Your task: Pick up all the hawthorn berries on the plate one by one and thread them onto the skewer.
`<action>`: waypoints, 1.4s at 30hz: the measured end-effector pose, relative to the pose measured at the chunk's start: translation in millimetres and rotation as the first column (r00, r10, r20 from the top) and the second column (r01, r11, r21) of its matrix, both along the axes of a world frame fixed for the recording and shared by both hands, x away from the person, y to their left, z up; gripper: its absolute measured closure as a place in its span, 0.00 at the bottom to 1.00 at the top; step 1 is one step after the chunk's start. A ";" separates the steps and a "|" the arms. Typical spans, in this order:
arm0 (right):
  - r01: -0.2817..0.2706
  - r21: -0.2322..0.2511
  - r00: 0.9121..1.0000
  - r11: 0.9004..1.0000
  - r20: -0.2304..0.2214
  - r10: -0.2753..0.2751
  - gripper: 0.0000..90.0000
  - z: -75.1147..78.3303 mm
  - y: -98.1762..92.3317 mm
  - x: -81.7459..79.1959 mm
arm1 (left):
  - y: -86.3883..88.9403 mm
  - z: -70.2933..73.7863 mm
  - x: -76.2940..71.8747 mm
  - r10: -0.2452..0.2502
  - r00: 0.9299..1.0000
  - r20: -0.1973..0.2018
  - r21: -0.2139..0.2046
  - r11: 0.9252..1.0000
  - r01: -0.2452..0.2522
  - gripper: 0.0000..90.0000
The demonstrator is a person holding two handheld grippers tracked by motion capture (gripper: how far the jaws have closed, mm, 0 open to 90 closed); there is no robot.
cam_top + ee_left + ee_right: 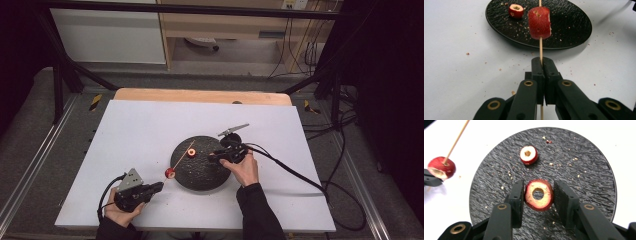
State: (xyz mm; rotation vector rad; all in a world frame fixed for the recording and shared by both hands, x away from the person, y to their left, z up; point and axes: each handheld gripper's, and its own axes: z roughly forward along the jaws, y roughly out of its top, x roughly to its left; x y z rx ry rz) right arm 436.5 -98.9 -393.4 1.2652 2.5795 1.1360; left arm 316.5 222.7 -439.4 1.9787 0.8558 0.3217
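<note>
While the left gripper (541, 61) clamps a thin wooden skewer (540, 47) threaded through 1 red cored fruit (539, 23) at top centre, the right gripper (538, 195) pinches a ring-shaped fruit slice (538, 194) over the rough black round plate (579, 177); a smaller slice (528, 155) lies above.

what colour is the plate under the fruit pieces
Black, with a rough textured surface: the plate shows best in the right gripper view.

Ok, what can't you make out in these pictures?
Right gripper view: whether the fruit ring rests on the plate or hangs above it; the ring hides its own underside.
Left gripper view: the far end of the skewer, cut off by the top edge; its near end, behind the jaws.
High view: the tips of the right gripper, too small against the dark plate.
</note>
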 end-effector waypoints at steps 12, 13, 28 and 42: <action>0.062 0.191 0.996 0.980 0.047 -0.072 0.69 -3.5 -13.5 -18.6 | -1.0 -0.1 0.2 0.002 1.000 0.001 -0.001 1.000 -0.002 0.98; 0.062 0.191 0.996 0.980 0.047 -0.072 0.69 -3.5 -13.5 -18.6 | -1.4 -0.2 0.2 0.002 1.000 0.000 -0.001 1.000 -0.002 0.98; 0.131 0.435 0.982 0.891 0.066 -0.176 0.69 -18.1 -14.3 -38.1 | -3.3 -0.1 -0.3 0.003 1.000 0.002 -0.004 1.000 -0.003 0.98; 0.176 0.591 0.948 0.787 0.113 -0.298 0.69 -17.7 -10.6 -46.4 | -9.0 1.9 -0.2 0.023 1.000 -0.014 -0.023 0.999 -0.023 0.98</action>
